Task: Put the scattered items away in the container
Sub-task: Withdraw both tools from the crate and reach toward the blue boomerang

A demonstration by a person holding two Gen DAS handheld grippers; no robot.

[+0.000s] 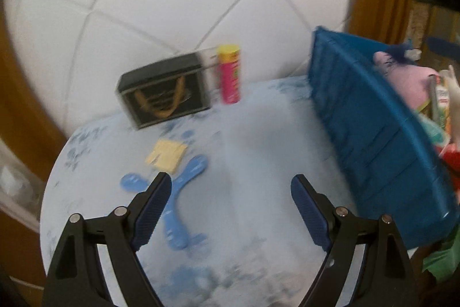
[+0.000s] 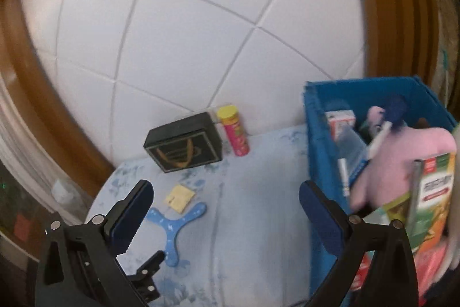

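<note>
Ahead of the fingers: light blue 3-armed boomerang (image 1: pixel 175 200), pale yellow packet (image 1: pixel 166 156), black box (image 1: pixel 164 89) with gold emblem, pink tube (image 1: pixel 229 74) capped yellow. Right: blue bin (image 1: pixel 371 140), pink plush (image 2: pixel 402 160).

Blue bin (image 2: pixel 319 140) holds toys; boomerang (image 1: pixel 184 192), notes (image 1: pixel 166 156), tube (image 1: pixel 229 74), box (image 1: pixel 164 89) outside.

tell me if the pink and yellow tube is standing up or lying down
Standing upright. The pink tube rests on its base on the blue cloth, yellow cap on top, beside the black box near the white wall.
</note>
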